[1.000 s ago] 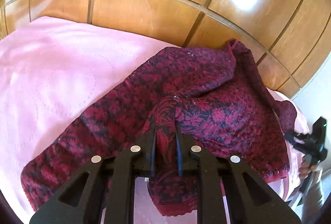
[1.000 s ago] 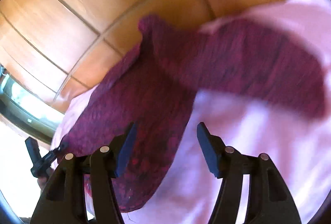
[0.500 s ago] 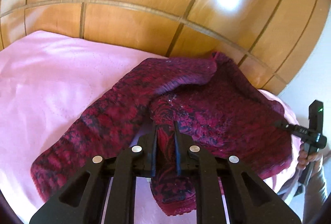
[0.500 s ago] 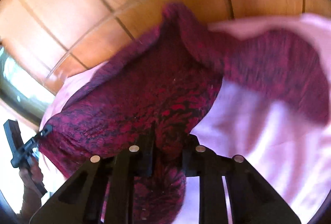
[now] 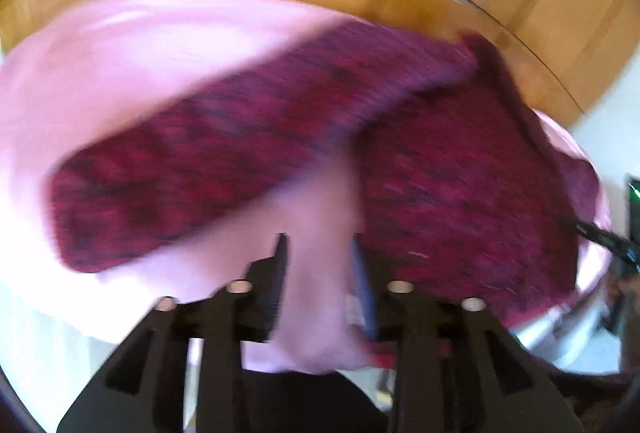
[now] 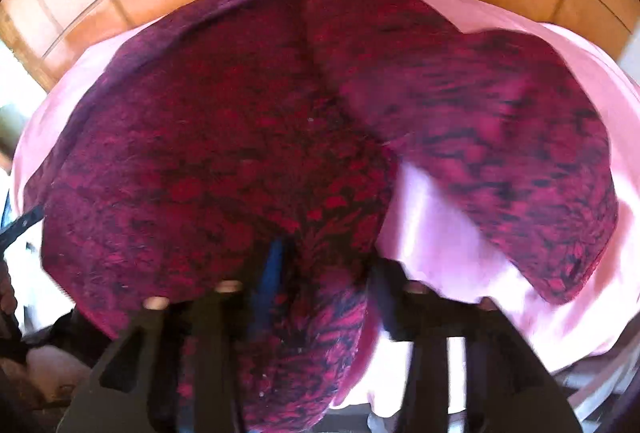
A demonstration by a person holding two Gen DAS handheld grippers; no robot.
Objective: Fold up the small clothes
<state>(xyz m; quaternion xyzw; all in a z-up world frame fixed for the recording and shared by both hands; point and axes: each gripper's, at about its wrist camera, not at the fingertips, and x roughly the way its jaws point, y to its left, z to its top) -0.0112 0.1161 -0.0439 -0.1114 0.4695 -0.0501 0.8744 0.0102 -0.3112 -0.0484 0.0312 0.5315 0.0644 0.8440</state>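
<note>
Left gripper (image 5: 318,253) has let go, now spread, empty; right gripper (image 6: 326,273) pinches the maroon knit sweater (image 6: 224,153); I keep the hem taut over the pink sheet (image 5: 120,53).

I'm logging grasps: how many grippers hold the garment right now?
1. The right gripper is shut on the red knit garment. The left gripper is open over the pink sheet, holding nothing.

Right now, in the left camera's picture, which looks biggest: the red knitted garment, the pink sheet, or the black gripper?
1. Pink sheet and red knitted garment: alike, unsure.
2. Left gripper, smallest, though nearness enlarges it.
</note>
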